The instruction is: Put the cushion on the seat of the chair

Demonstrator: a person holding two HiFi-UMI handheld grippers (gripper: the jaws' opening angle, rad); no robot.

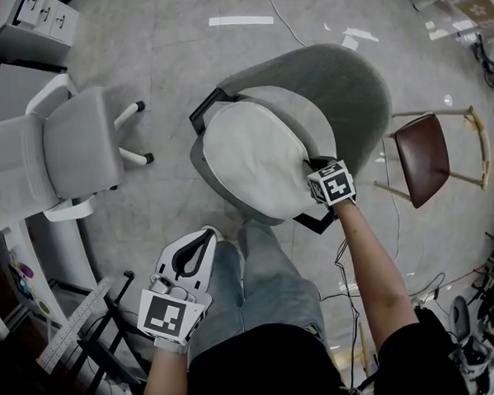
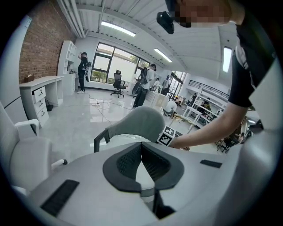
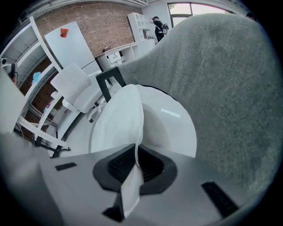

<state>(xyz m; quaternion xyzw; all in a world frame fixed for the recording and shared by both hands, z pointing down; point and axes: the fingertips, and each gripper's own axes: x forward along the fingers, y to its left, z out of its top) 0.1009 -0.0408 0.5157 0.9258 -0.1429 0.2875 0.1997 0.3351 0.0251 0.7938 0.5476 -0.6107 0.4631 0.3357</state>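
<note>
- The floor (image 1: 224, 78) is polished pale grey with faint marbling, glossy enough to mirror the ceiling lights as bright bars.
- The room is a long open workspace. It has a brick wall (image 3: 101, 26), tall windows (image 2: 110, 62) at the far end, strip lights (image 2: 117, 28) overhead and a white desk with drawers (image 2: 40, 95) along the wall. Several people (image 2: 148, 79) stand well away near the windows.
- A grey fabric shell chair (image 1: 353, 96) with black armrests stands on the floor directly in front of the person.
- A white office chair (image 1: 71, 148) stands to its left, well apart. A wooden chair with a brown seat (image 1: 422, 158) stands to its right.
- The white cushion (image 1: 253, 159) lies over the grey chair's seat and covers most of it. In the right gripper view its near edge rises in a fold toward the jaws.
- The right gripper (image 1: 315, 166) is at the cushion's right edge, beside the backrest. Its jaws are nearly together, and the pads (image 3: 119, 165) pinch that thin folded edge between them.
- The left gripper (image 1: 201, 240) is held low over the person's leg, clear of the chair. Its jaw tips meet with nothing between them.
- Thin cables (image 1: 283, 17) trail across the floor.
</note>
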